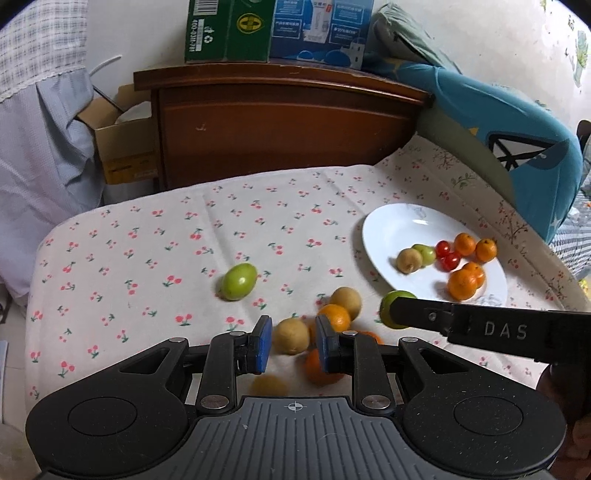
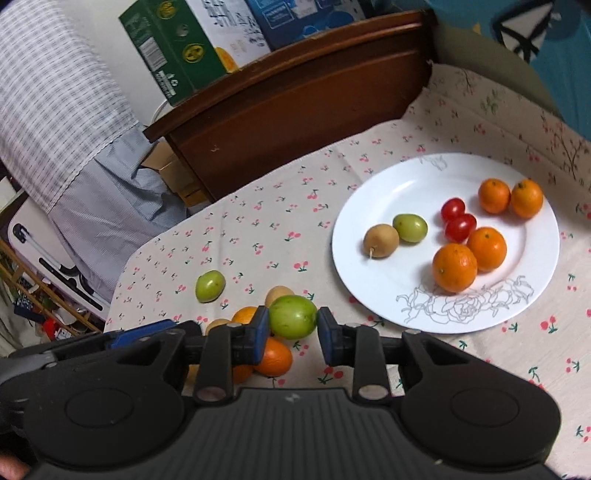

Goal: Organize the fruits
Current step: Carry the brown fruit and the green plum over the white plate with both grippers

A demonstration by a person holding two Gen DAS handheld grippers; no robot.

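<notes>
Round white ceramic plate [image 2: 424,177] on cherry-print cloth [image 2: 280,221], ahead-right of my right gripper [image 2: 291,325]. In plate: brown kiwi [image 2: 380,240] leftmost, touching small green fruit [image 2: 410,228]; two red cherry tomatoes [image 2: 460,227] centre; four oranges [image 2: 454,267] right. Large green fruit [image 2: 292,316] between my right pads. Loose green fruit [image 2: 209,285] on cloth, far left. Pile of brown and orange fruit [image 1: 340,314] before my left gripper [image 1: 293,345]. Dark wooden headboard [image 1: 280,125] behind cloth; cardboard boxes [image 1: 273,29] atop.

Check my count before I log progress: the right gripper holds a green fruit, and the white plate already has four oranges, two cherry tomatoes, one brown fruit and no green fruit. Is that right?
Not quite. The white plate does hold one small green fruit, next to the brown fruit; the right wrist view shows it. The rest stands: four oranges, two cherry tomatoes, and the right gripper holds a green fruit.
</notes>
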